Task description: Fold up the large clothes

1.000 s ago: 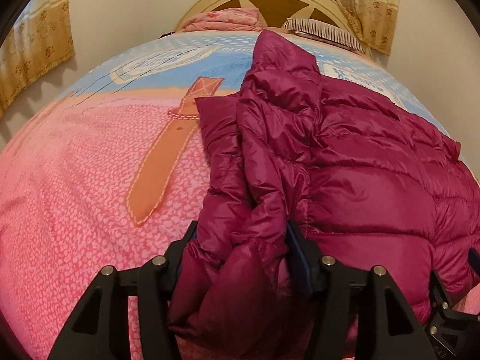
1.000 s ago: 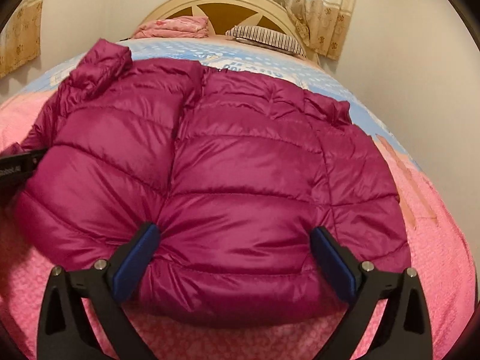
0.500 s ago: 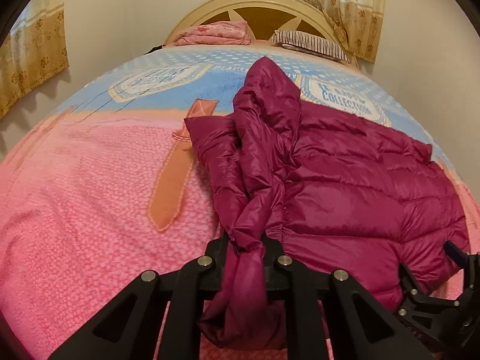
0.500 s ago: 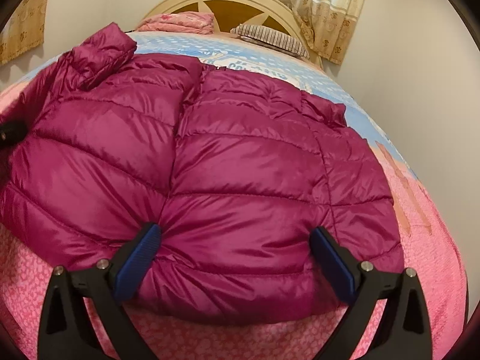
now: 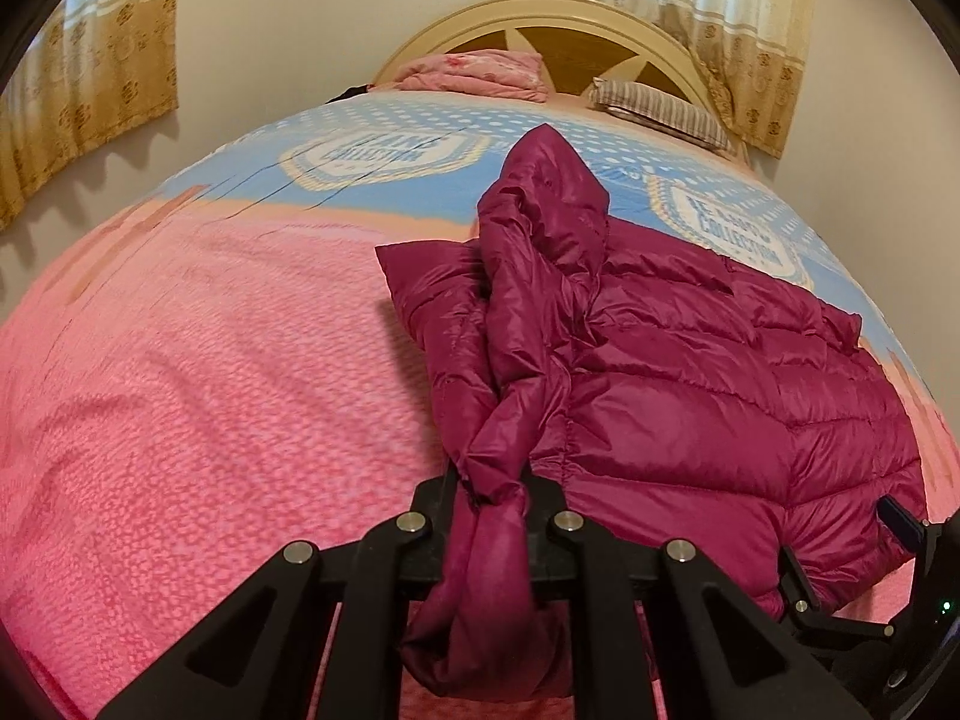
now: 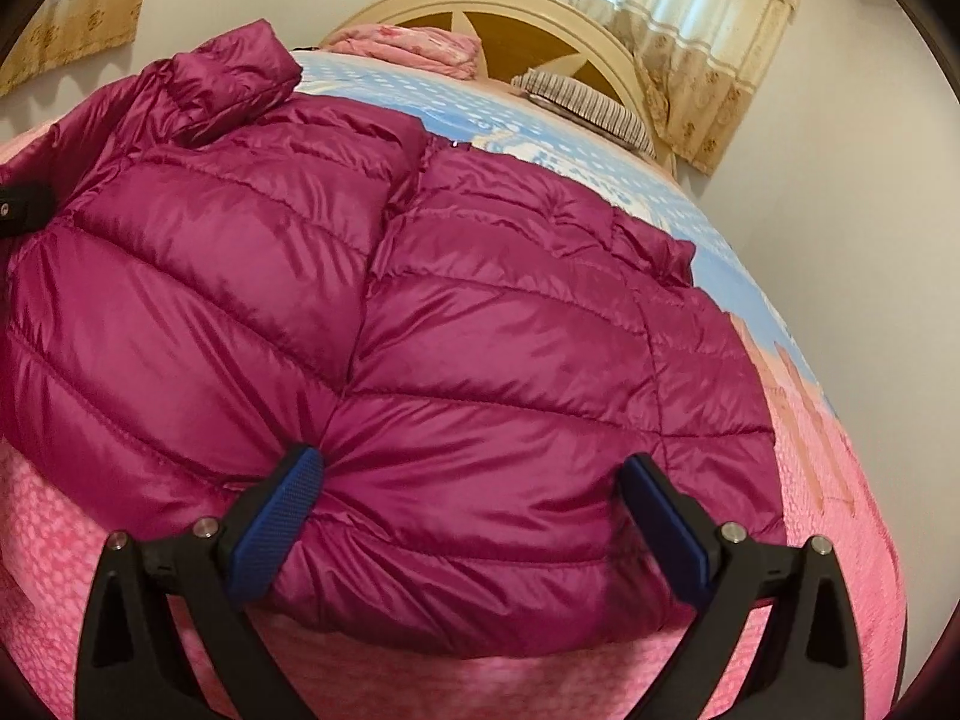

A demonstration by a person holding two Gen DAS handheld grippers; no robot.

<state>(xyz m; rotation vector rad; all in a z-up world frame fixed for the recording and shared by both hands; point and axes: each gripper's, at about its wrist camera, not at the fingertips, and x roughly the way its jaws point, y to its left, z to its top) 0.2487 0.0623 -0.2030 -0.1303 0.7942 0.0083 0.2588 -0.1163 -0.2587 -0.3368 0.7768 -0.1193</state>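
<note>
A magenta puffer jacket [image 5: 690, 396] lies spread on the bed, collar end toward the headboard. My left gripper [image 5: 495, 498] is shut on a bunched strip of the jacket's left side, which rises in a twisted ridge while a loose end hangs below the jaws. In the right wrist view the jacket [image 6: 480, 330] fills the frame. My right gripper [image 6: 474, 468] stands wide open over the near hem, its blue pads [image 6: 276, 516] on either side of the fabric. The right gripper [image 5: 900, 528] also shows at the left view's lower right edge.
The bed cover [image 5: 180, 390] is pink near me and blue toward the cream headboard [image 5: 540, 18]. A folded pink blanket [image 5: 480, 69] and a striped pillow [image 5: 660, 108] lie at the head. A wall runs close along the bed's right side [image 6: 840, 210].
The left jaws closed on the jacket's bunched side, then drew it up and back toward me. The right gripper stayed open at the hem and tilted slightly.
</note>
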